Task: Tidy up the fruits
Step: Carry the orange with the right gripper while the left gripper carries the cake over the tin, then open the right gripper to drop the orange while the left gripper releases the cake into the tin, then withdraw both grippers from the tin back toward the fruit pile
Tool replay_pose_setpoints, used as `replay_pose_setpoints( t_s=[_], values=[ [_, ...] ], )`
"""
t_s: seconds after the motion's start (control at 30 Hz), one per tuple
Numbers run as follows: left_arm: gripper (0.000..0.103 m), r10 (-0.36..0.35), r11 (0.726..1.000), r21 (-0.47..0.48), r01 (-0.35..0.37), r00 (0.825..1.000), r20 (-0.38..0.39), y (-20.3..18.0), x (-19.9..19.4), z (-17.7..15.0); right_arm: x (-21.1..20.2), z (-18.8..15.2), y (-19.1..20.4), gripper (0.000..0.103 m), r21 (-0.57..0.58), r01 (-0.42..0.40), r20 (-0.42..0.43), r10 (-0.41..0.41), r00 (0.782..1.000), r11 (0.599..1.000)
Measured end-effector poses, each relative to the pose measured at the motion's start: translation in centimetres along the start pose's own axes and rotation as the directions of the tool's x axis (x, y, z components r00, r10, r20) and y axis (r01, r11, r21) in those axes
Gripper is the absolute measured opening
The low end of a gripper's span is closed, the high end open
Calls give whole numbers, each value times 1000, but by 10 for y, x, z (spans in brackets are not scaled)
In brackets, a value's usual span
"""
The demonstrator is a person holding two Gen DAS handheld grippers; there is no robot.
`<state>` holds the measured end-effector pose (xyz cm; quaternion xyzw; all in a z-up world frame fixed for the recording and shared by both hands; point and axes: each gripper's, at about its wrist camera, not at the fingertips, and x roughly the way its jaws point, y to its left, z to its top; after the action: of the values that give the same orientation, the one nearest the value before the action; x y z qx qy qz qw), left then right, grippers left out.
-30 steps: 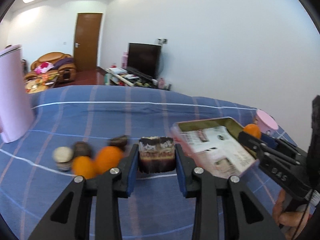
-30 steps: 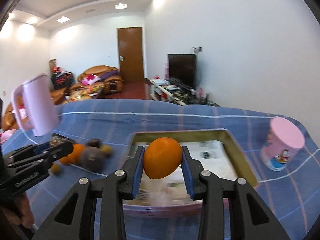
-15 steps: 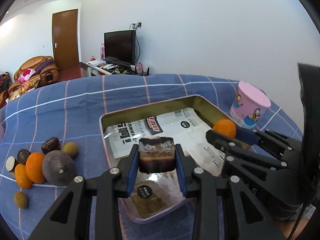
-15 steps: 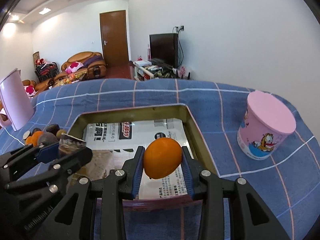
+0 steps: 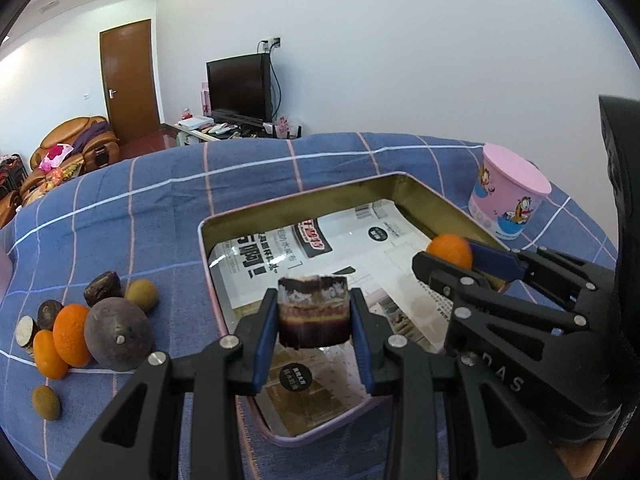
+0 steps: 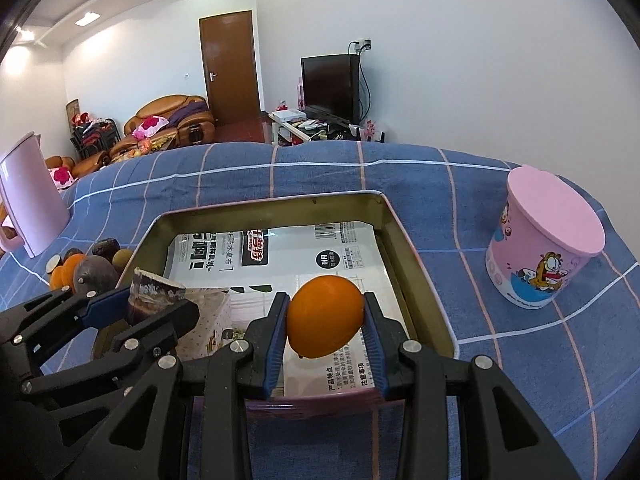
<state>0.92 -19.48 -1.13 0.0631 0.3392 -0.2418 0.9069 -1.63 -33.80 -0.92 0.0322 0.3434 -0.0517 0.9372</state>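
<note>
Both fruits were held above the tin (image 6: 416, 264) — ready for dropping: the orange (image 6: 325, 322) clenched by the right gripper (image 6: 325, 326), the dark fruit piece (image 5: 313, 311) by the left gripper (image 5: 313, 330).

Pink jug (image 6: 30, 204): cut off at my right view's left edge. Tin tray (image 5: 304, 200): near rim hidden behind my grippers. Tray paper print: unreadable.

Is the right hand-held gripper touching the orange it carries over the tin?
Touching. In the right wrist view, both blue pads of the right hand-held gripper press the sides of the orange, above the tin.
</note>
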Motion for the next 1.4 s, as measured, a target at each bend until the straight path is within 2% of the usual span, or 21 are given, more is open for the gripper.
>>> replay_pose_setpoints(
  t_s=[0.07, 0.13, 0.2, 0.3, 0.37, 0.43, 0.5, 0.53, 0.63, 0.83, 1.0, 1.2, 1.4],
  values=[
    [36, 8, 1000, -10, -8, 1000, 1, 2, 0, 0, -1, 0, 0, 42, 4, 4, 4, -4, 1000, 1000],
    [36, 2, 1000, -25, -2, 1000, -1, 5, 0, -1, -3, 1, 0, 53, 11, 21, 8, -21, 1000, 1000],
    [37, -4, 999, -32, 4, 1000, 4, 7, -2, -1, -5, 1, -3, 58, 28, 21, 17, -21, 1000, 999],
    [39, 17, 1000, -23, -16, 999, 50, 5, -12, -3, -13, 2, -7, 59, 58, 5, 61, -8, 998, 998],
    [55, 57, 998, -5, -56, 991, 122, 1, -25, -4, -21, 4, -6, 59, 59, 24, 110, -30, 993, 998],
    [81, 113, 994, -14, -113, 978, 176, 2, -35, -5, -29, 4, -5, 60, 58, 56, 154, -65, 986, 997],
    [96, 126, 992, -48, -118, 970, 209, 9, -43, -3, -34, 4, -5, 60, 63, 75, 190, -85, 978, 995],
    [100, 124, 991, -75, -110, 967, 221, 14, -47, -3, -38, 4, -5, 61, 66, 85, 213, -97, 972, 994],
    [100, 150, 986, -112, -127, 961, 233, 24, -52, -3, -43, 3, -4, 66, 67, 126, 257, -139, 956, 990],
    [100, 238, 969, -121, -215, 943, 232, 39, -55, -8, -50, 2, -5, 66, 83, 156, 293, -174, 940, 984],
    [100, 270, 960, -138, -244, 937, 220, 51, -52, -12, -55, 0, -4, 66, 104, 189, 310, -213, 927, 976],
    [100, 264, 960, -149, -236, 942, 205, 64, -56, -18, -60, -5, -7, 67, 155, 215, 308, -254, 917, 964],
    [100, 262, 961, -144, -237, 945, 198, 73, -61, -23, -68, -13, 0, 67, 176, 221, 302, -266, 915, 959]
  ],
)
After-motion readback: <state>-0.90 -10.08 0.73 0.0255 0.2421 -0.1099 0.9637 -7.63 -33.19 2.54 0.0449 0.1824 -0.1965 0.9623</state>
